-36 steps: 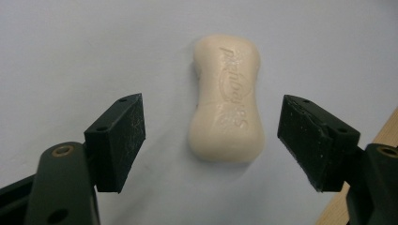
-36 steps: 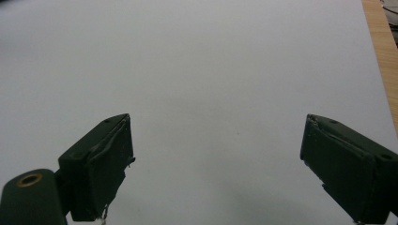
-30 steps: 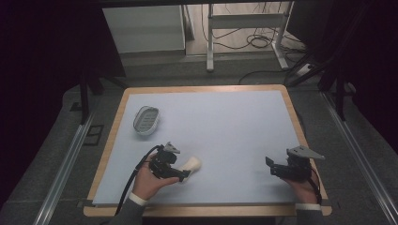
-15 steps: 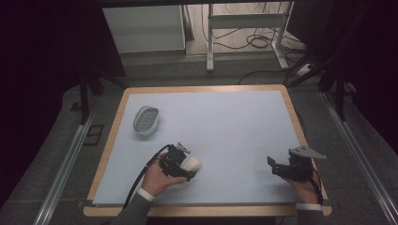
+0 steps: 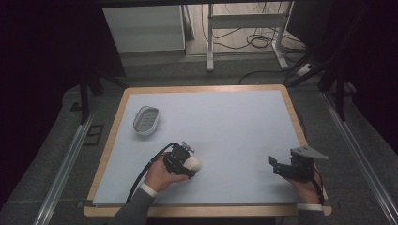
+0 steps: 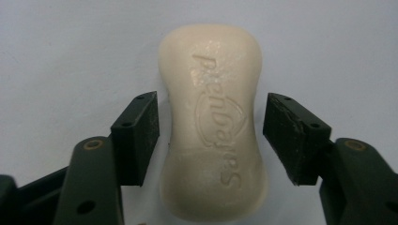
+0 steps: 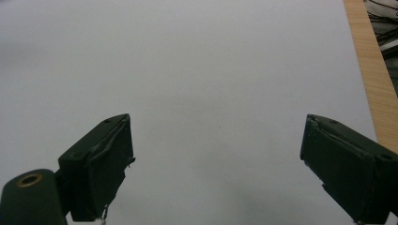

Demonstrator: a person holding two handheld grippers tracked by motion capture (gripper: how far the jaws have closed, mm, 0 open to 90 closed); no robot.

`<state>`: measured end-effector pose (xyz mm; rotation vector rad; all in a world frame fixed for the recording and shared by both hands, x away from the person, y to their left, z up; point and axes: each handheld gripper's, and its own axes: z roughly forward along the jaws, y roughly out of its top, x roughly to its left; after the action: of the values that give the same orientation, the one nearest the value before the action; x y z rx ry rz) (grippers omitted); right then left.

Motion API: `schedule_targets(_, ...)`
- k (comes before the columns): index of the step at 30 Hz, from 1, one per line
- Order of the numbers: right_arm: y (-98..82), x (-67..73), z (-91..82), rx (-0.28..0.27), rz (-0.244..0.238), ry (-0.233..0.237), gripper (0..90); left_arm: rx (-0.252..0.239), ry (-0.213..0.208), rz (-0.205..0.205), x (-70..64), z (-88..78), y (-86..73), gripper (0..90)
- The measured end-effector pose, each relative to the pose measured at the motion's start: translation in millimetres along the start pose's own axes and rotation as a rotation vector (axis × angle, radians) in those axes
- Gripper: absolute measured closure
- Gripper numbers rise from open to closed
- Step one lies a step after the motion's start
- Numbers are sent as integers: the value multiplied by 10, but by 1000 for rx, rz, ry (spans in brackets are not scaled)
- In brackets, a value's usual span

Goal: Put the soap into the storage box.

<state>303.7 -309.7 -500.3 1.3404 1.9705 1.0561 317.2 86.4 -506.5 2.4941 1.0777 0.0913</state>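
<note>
On table | left gripper [image 6: 211, 140] jaws apart astride soap bar [image 6: 212, 126], untouching | right gripper [image 7: 216, 168] agape, holding nothing

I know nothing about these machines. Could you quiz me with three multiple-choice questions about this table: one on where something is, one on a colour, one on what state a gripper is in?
1. Where does the soap dish sit?
A. far left part of the table
B. near right corner
C. centre

2. What colour is the soap bar?
A. green
B. cream
C. pink

3. How does the left gripper stand at the soap bar?
A. clamped shut on it
B. open, a jaw on either side with gaps showing
C. turned away from it

Answers: 1 A, the high view shows it near the left wooden edge. 2 B, pale cream in the left gripper view. 3 B, mat shows between each jaw and the bar.
</note>
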Motion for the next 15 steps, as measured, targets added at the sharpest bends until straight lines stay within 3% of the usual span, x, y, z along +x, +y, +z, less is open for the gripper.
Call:
schedule_targets(5, -4, -22, -4, 11, 14, -19, 94, 5, 21, 14, -19, 18, 4, 488)
schedule_targets(15, -8, -31, 9, 23, 25, -35, 94, 8, 22, 36, -17, 24, 23, 493)
